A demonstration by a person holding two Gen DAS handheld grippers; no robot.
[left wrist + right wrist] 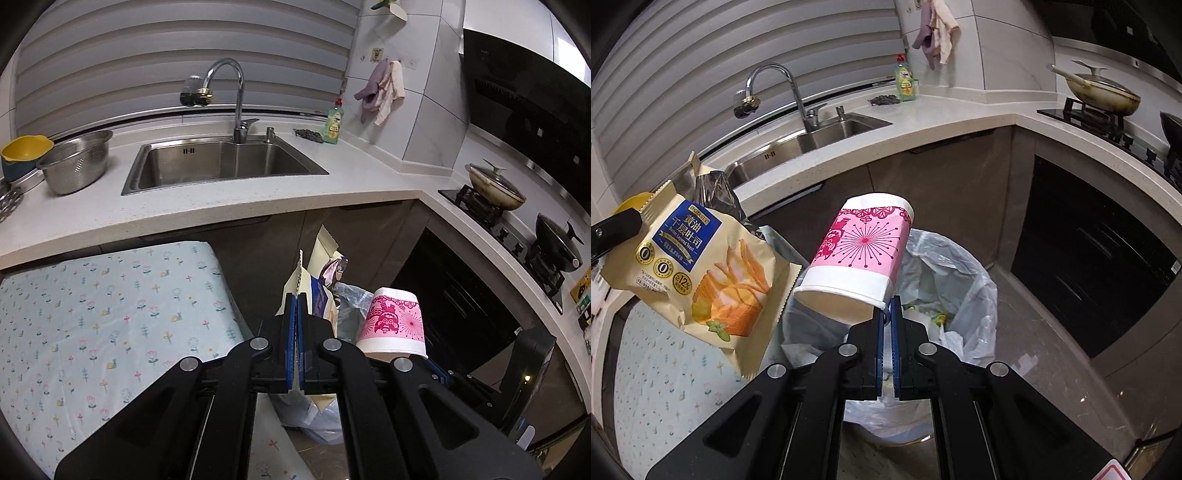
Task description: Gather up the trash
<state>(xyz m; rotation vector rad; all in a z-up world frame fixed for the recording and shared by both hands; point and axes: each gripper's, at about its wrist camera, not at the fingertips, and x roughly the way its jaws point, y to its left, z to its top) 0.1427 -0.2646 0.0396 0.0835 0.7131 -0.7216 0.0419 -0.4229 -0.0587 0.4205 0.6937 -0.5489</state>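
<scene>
Clearly the right gripper point(886, 314) is pinching a light, crushable paper cup point(857, 258) by its thin rim, jaws closed; it is lying tilted, base pointing up and away, above the bin point(960, 273). Beside it, the left gripper point(296, 306) is clamping a limp wrapper point(701, 273) by its edge.

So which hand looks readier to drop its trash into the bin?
Probably the right. The right gripper pinches the pink paper cup by its rim over the lined trash bin; the left gripper's snack bag hangs beside it.
</scene>
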